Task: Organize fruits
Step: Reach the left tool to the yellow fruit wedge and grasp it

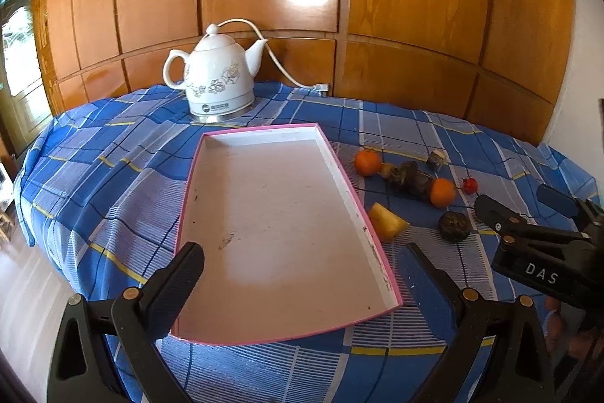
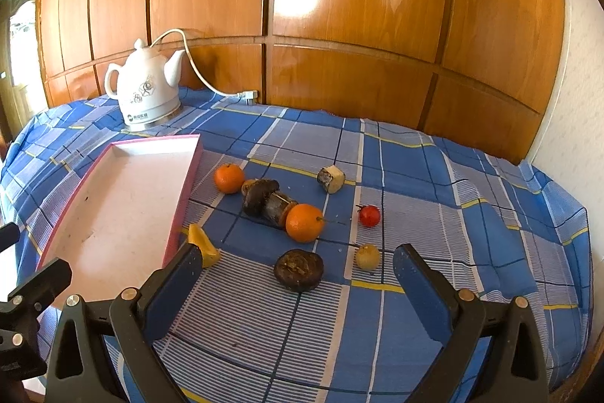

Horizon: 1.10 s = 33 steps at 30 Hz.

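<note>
My right claw (image 2: 296,289) gapes empty, the dark fruit (image 2: 298,269) just ahead between its fingers. It looks firm, light; I'd pinch its sides. My left claw (image 1: 302,274) hangs open over the tray (image 1: 381,263).

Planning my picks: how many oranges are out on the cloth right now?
2. One orange lies near the pink tray's far right corner; the other orange sits nearer, touching the dark log-shaped piece. None seems hidden.

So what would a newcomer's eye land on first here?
Probably the pink-rimmed tray, lying bare on the blue checked cloth, with the fruit scattered to its right, two oranges brightest among them. Behind the tray a white kettle stands against the wood panelling.
</note>
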### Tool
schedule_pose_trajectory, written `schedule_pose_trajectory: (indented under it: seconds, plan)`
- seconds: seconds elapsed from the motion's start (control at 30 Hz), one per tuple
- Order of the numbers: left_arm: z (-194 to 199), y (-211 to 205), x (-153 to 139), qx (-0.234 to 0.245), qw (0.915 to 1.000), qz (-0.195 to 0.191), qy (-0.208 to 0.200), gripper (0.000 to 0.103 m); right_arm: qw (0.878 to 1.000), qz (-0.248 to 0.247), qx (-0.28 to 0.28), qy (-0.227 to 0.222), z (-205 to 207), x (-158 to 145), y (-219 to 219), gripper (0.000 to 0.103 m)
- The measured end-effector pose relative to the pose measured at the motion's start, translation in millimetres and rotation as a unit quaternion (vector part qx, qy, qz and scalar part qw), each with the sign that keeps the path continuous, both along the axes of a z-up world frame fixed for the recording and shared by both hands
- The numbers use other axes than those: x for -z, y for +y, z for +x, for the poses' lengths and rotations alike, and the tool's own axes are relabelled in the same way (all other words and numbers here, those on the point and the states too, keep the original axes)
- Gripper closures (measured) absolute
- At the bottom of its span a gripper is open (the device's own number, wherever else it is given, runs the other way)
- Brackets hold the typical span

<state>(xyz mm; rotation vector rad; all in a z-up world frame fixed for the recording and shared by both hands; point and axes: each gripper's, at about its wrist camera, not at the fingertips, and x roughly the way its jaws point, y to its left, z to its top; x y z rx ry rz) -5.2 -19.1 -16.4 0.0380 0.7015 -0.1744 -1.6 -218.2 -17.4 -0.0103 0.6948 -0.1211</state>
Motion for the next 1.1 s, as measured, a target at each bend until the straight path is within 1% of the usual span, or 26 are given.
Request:
schedule_pose_trajectory:
  seconds: [0.13, 0.23, 0.3, 0.33, 0.37, 0.43, 0.5, 0.53, 0.57, 0.6, 0.63, 0.7, 0.77, 0.8, 0.87, 0.93, 1.0, 1.1]
  plan:
    - [3, -5, -2, 0.02, 0.9998, 0.008, 0.001, 0.0, 0.999, 0.008, -0.033, 0.031, 13, -2, -17, 0.001]
    - [11, -4, -4, 0.03, 0.9995, -0.002, 0.011, 0.0, 0.997, 0.016, -0.048, 0.052, 28, -6, -41, 0.001]
    - [17, -6, -4, 0.044, 0.9987, -0.006, 0.025, 0.001, 0.997, 0.015, -0.049, 0.063, 42, -8, -63, 0.001]
    - [21, -9, -5, 0.055, 0.998, -0.006, 0.031, 0.004, 0.996, 0.012, -0.044, 0.072, 49, -7, -73, 0.001]
    - [24, -11, -5, 0.069, 0.997, -0.008, 0.034, 0.008, 0.996, 0.01, -0.039, 0.078, 57, -4, -85, 0.001]
    - [31, -20, -8, 0.097, 0.9944, -0.006, 0.041, 0.012, 0.996, 0.012, -0.026, 0.085, 67, 2, -104, 0.001]
    - [37, -30, -10, 0.125, 0.9912, 0.002, 0.044, 0.016, 0.995, 0.025, -0.012, 0.095, 73, 13, -121, 0.004]
    - [42, -36, -11, 0.143, 0.9885, 0.007, 0.05, 0.022, 0.994, 0.038, -0.005, 0.103, 75, 18, -127, 0.006]
    - [46, -42, -11, 0.161, 0.9852, 0.013, 0.058, 0.027, 0.991, 0.057, 0.007, 0.125, 78, 24, -134, 0.008]
    - [51, -49, -10, 0.178, 0.9815, 0.02, 0.066, 0.028, 0.989, 0.074, 0.008, 0.131, 79, 25, -137, 0.008]
    - [57, -58, -9, 0.198, 0.977, 0.034, 0.071, 0.029, 0.988, 0.081, 0.005, 0.131, 79, 26, -138, 0.008]
    - [65, -71, -5, 0.22, 0.9703, 0.065, 0.075, 0.032, 0.989, 0.077, 0.003, 0.129, 78, 25, -136, 0.008]
    - [74, -89, 4, 0.26, 0.9559, 0.103, 0.09, 0.035, 0.989, 0.078, -0.002, 0.128, 79, 24, -134, 0.008]
    - [76, -94, 8, 0.274, 0.95, 0.116, 0.094, 0.035, 0.988, 0.081, -0.005, 0.128, 80, 24, -134, 0.008]
    - [82, -112, 20, 0.311, 0.9302, 0.16, 0.11, 0.035, 0.989, 0.079, -0.01, 0.127, 81, 24, -132, 0.008]
    - [86, -122, 29, 0.325, 0.9191, 0.19, 0.116, 0.035, 0.988, 0.081, -0.015, 0.128, 81, 23, -132, 0.008]
    - [93, -128, 38, 0.339, 0.9089, 0.203, 0.134, 0.035, 0.988, 0.084, -0.015, 0.127, 83, 23, -132, 0.008]
    - [105, -135, 52, 0.347, 0.8978, 0.221, 0.156, 0.035, 0.988, 0.093, -0.014, 0.127, 84, 21, -136, 0.008]
